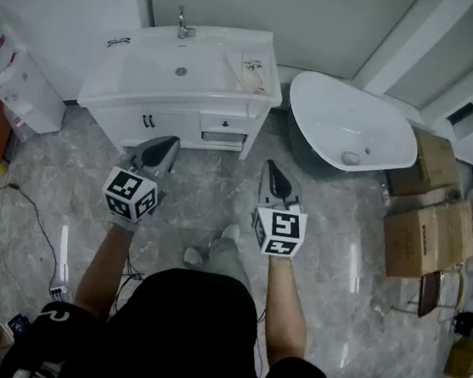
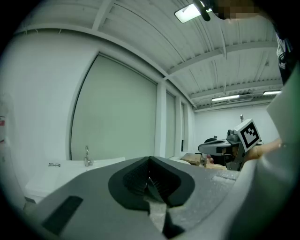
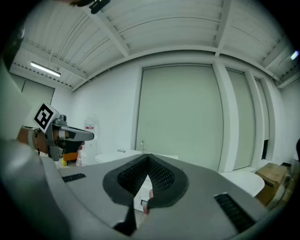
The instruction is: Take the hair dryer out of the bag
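Our left tongs [image 2: 150, 179] are clenched, pads together with nothing between them, and our right tongs [image 3: 147, 177] are clenched and empty too. From the head view, the left tongs [image 1: 168, 145] and right tongs [image 1: 271, 169] hover side by side in front of the white vanity cabinet [image 1: 180, 126], both aimed toward it above the grey marble floor [image 1: 202, 188].

On the vanity's white counter [image 1: 147, 79], a pale flat pouch with brownish marks [image 1: 250, 67] lies at the right end, just beside the basin. Its long axis runs roughly from the vanity's front edge toward the wall. We cannot make out a hair dryer in it, nor which way it points.

A chrome tap [image 1: 183, 25] stands at the back of the vanity. A white oval bathtub [image 1: 347, 125] sits to the vanity's right, with brown cardboard boxes [image 1: 423, 237] further right.
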Demonstrator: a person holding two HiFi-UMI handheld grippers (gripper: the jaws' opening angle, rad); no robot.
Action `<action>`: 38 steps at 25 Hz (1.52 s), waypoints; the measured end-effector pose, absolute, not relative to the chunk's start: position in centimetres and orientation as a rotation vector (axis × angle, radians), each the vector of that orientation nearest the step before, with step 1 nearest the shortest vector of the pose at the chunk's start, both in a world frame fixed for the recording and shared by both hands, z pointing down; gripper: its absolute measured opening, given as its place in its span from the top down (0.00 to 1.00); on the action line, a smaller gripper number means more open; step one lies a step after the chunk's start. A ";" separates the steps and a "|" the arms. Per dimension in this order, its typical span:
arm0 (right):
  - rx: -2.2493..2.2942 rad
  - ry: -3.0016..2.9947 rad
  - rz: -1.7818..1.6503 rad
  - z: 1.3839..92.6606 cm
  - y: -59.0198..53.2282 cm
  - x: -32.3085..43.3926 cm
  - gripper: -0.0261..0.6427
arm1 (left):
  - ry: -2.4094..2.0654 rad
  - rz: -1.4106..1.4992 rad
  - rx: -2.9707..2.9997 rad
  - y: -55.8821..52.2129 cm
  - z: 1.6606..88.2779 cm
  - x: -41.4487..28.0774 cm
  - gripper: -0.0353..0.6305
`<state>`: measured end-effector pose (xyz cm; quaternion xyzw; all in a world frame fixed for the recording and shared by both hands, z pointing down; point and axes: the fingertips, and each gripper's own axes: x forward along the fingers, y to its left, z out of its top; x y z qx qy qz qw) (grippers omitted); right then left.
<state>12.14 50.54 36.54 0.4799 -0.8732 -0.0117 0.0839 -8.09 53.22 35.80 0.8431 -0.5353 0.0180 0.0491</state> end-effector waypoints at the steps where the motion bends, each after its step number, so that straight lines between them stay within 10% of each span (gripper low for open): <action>1: 1.432 -2.604 -0.034 36.6 50.6 12.2 0.97 | -1.628 0.056 2.571 53.2 35.8 -8.0 0.95; 38: 1.349 -2.587 0.103 41.7 26.0 11.2 0.97 | -1.485 0.164 2.568 28.6 40.8 -5.1 0.95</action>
